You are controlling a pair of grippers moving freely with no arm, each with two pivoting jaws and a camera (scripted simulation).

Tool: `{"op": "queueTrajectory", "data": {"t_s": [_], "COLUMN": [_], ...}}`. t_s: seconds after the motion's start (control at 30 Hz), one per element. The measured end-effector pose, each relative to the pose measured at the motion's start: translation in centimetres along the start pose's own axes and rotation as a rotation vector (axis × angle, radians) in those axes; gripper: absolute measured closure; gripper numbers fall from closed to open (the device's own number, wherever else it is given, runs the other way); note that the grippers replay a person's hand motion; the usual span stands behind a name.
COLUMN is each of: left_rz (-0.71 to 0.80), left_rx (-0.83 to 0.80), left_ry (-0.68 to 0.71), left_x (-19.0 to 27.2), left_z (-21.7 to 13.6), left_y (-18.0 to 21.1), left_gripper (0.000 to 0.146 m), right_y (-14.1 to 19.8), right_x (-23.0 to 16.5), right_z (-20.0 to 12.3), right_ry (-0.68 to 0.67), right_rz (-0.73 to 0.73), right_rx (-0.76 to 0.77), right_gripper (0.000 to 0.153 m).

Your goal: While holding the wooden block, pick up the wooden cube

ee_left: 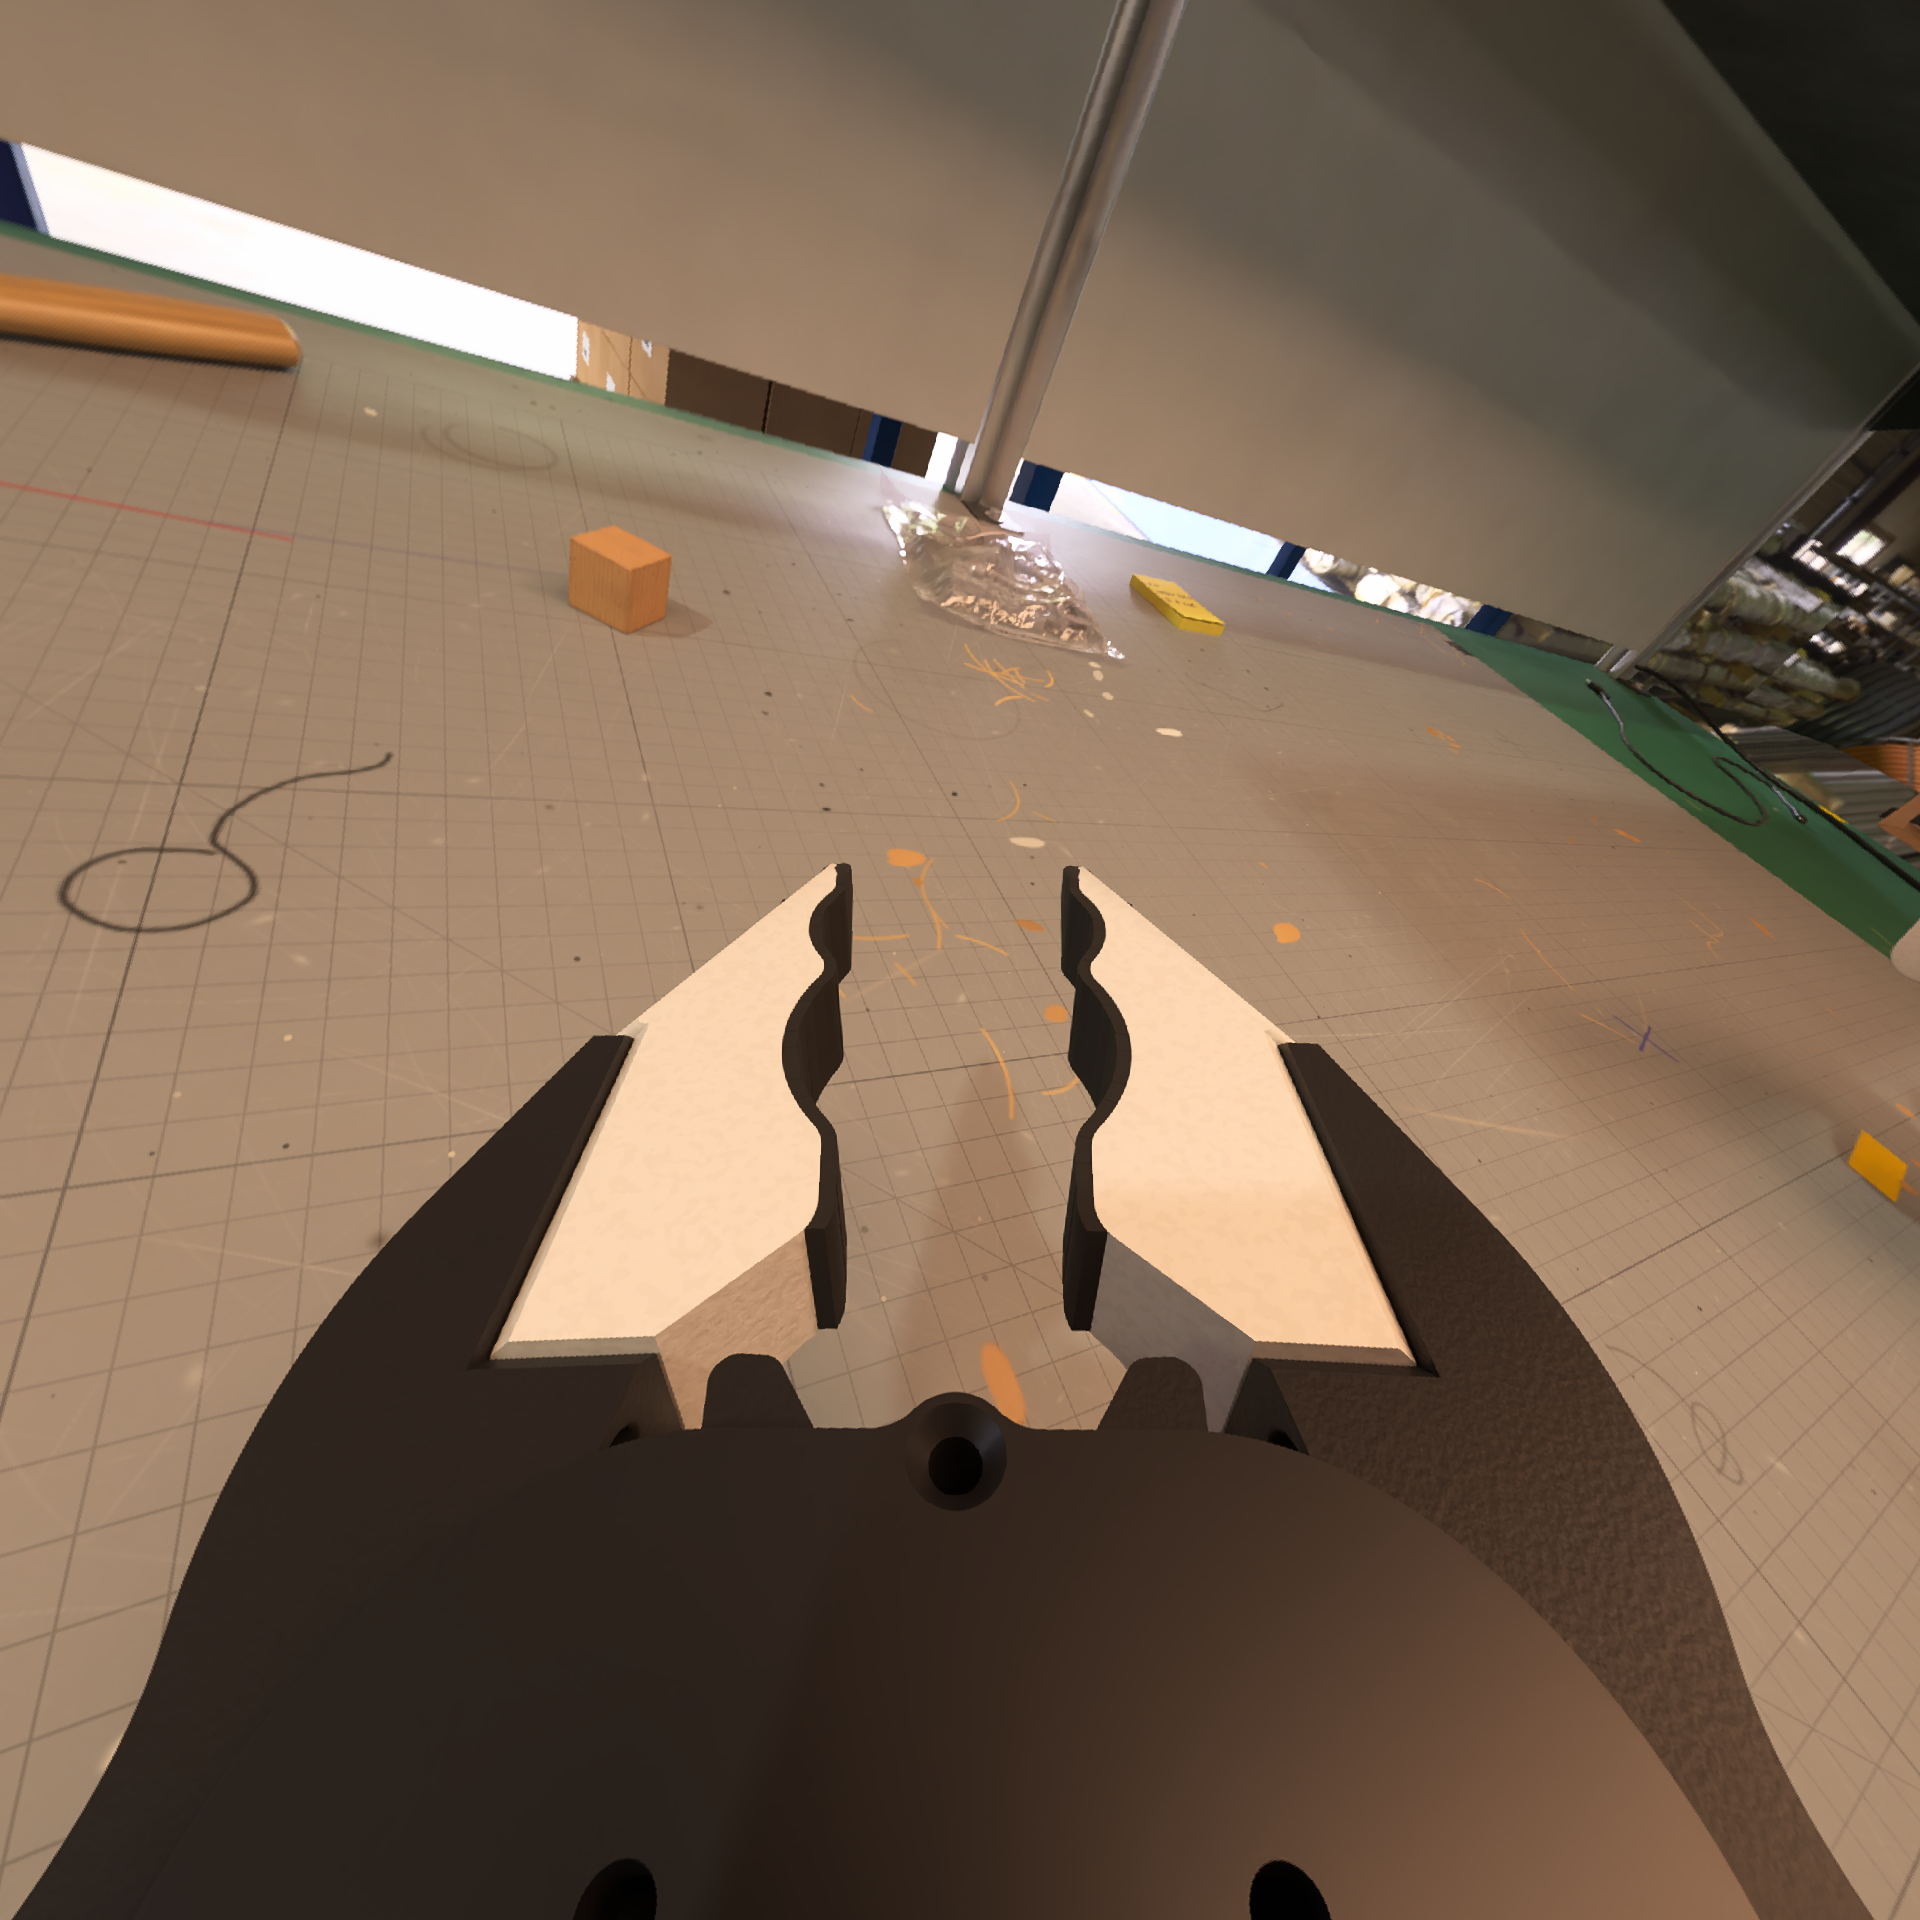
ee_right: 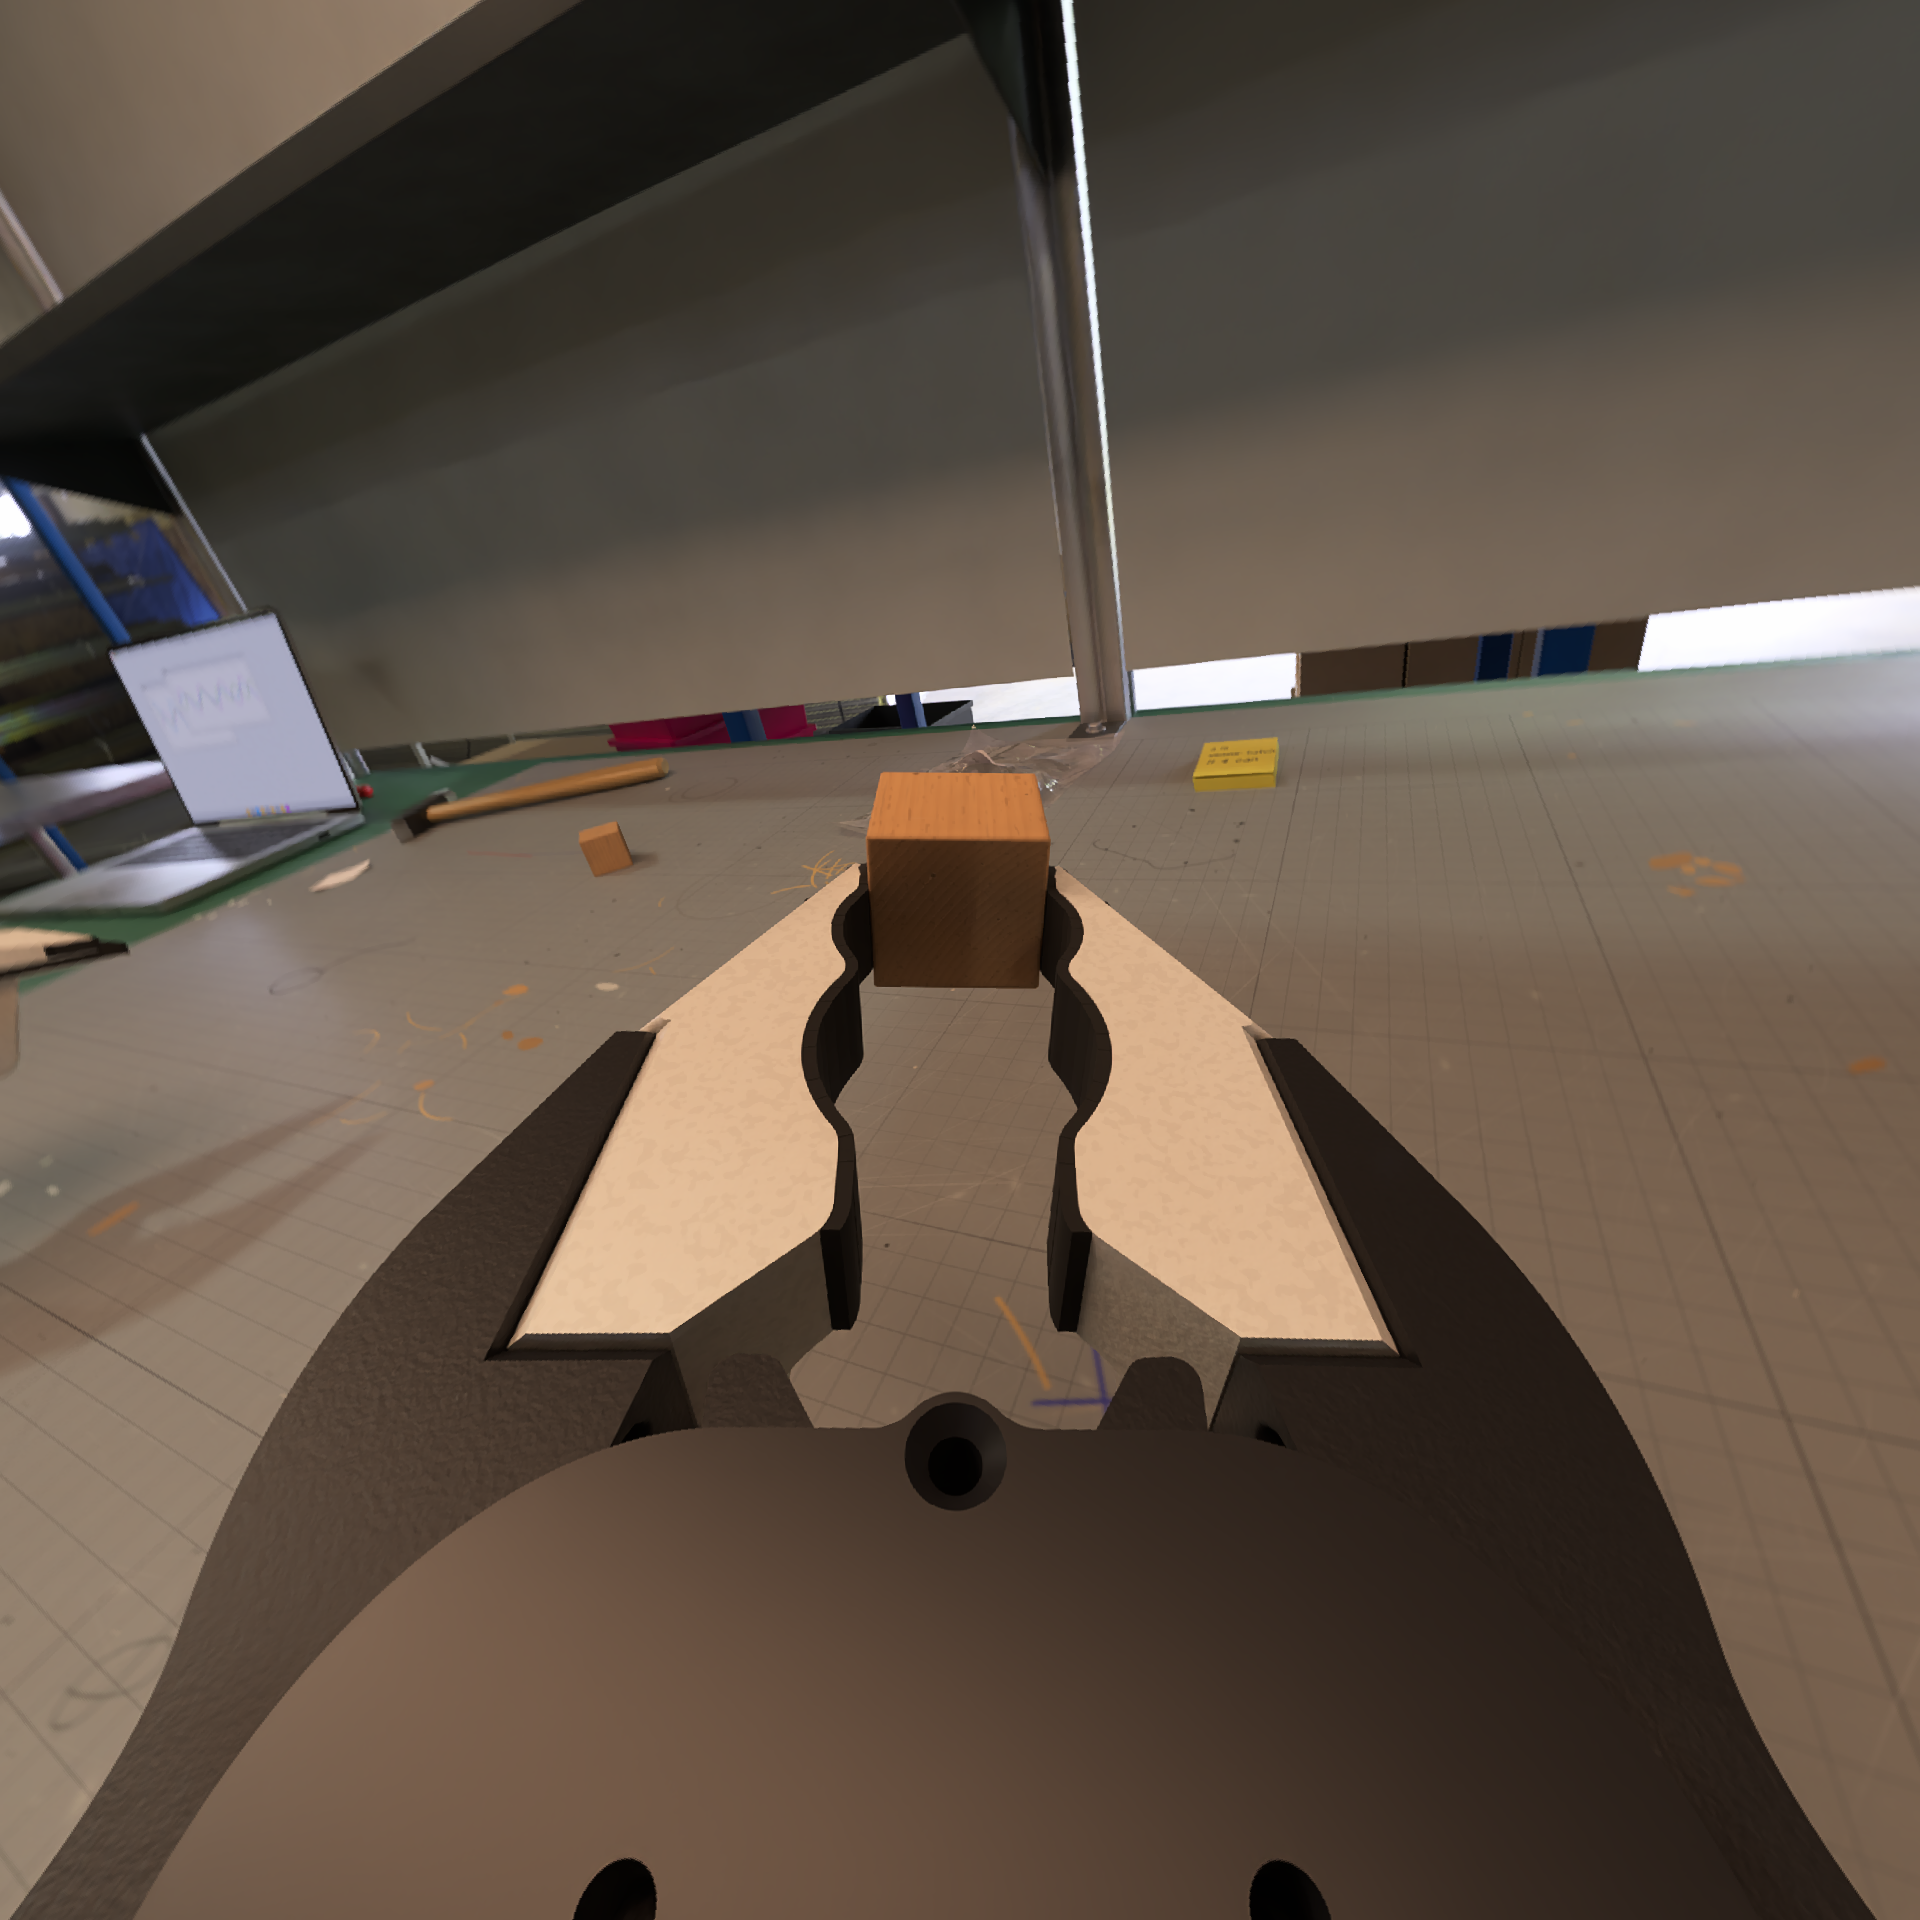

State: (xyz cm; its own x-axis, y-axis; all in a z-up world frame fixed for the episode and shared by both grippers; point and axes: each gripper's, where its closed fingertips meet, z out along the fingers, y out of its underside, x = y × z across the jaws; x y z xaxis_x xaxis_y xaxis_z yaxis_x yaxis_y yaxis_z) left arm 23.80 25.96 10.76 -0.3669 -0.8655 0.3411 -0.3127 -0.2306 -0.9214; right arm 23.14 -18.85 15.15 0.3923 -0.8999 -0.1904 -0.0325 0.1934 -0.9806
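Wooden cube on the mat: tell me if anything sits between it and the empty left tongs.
Nothing visible does. The wooden cube sits alone on the mat, ahead and to the left of the open left tongs. Only bare mat lies between. The crumpled plastic and yellow pad lie off to the right.

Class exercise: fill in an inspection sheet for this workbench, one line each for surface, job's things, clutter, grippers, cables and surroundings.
Surface: grey gridded cutting mat, scratched, with orange paint flecks and pen marks.
Job's things: wooden block clamped at the tips of the right hand-held gripper; wooden cube lying free on the mat.
Clutter: hammer, crumpled clear plastic bag, yellow box, open laptop.
Grippers: left hand-held gripper open and empty, well short of the cube.
Cables: thin dark cord on the green edge strip.
Surroundings: metal post, shelf overhead, cardboard boxes behind.
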Motion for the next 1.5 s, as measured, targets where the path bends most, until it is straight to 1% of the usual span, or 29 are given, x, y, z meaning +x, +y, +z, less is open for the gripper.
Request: {"op": "queueTrajectory", "data": {"t_s": [0.07,0.13,0.27,0.37,0.47,0.53,0.6,0.67,0.73,0.8,0.87,0.93,1.0,1.1,1.2,1.33,1.5], "left_rz": [-0.011,0.003,0.059,0.071,0.057,0.098,0.179,0.271,0.331,0.382,0.427,0.413,0.430,0.482,0.513,0.543,0.553], "left_rx": [-0.015,-0.030,-0.042,-0.072,-0.068,-0.092,-0.166,-0.274,-0.393,-0.576,-0.729,-0.838,-0.951,-1.133,-1.279,-1.326,-1.319], "left_ry": [-0.006,-0.004,0.001,0.029,0.090,0.137,0.167,0.184,0.181,0.129,0.032,0.015,0.019,0.027,0.024,-0.001,-0.041], "left_x": [0.0,0.3,1.2,1.9,2.7,2.8,2.0,0.3,-2.5,-6.5,-10.2,-12.1,-13.1,-14.1,-14.9,-15.5,-16.0], "left_z": [0.1,0.3,1.1,2.1,3.2,4.4,6.1,8.7,11.8,14.9,17.9,20.4,22.1,23.1,23.1,23.6,24.8], "left_y": [0.2,0.5,0.6,1.0,-0.5,-3.0,-5.8,-8.8,-11.1,-11.9,-11.7,-10.5,-8.7,-5.7,-3.6,-2.8,-2.4], "left_gripper": [0.106,0.106,0.107,0.107,0.107,0.106,0.105,0.103,0.102,0.102,0.098,0.096,0.095,0.093,0.091,0.088,0.089], "right_y": [0.5,1.5,1.6,1.9,2.0,2.3,2.6,2.6,2.6,2.7,2.5,2.5,2.7,3.2,3.7,3.9,4.2], "right_x": [-0.1,-0.1,-0.6,-0.4,-0.1,0.3,0.8,1.1,1.4,1.6,1.8,2.1,2.2,2.1,1.9,1.5,1.0], "right_z": [0.3,0.4,-0.1,-0.4,-0.6,-0.5,-0.4,-0.3,-0.2,-0.3,-0.4,-0.5,-0.5,-0.4,-0.3,-0.1,0.2], "right_ry": [-0.015,-0.022,-0.032,-0.025,-0.028,-0.030,-0.029,-0.037,-0.045,-0.057,-0.062,-0.059,-0.059,-0.072,-0.080,-0.097,-0.111], "right_rz": [-0.054,-0.073,-0.087,-0.103,-0.072,-0.048,-0.019,0.023,0.072,0.125,0.165,0.189,0.203,0.214,0.209,0.207,0.197], "right_rx": [-0.028,-0.080,-0.080,-0.094,-0.091,-0.103,-0.115,-0.109,-0.105,-0.107,-0.095,-0.088,-0.093,-0.114,-0.130,-0.143,-0.161], "right_gripper": [0.121,0.121,0.121,0.121,0.121,0.121,0.121,0.121,0.121,0.121,0.121,0.121,0.121,0.121,0.121,0.121,0.121]}}
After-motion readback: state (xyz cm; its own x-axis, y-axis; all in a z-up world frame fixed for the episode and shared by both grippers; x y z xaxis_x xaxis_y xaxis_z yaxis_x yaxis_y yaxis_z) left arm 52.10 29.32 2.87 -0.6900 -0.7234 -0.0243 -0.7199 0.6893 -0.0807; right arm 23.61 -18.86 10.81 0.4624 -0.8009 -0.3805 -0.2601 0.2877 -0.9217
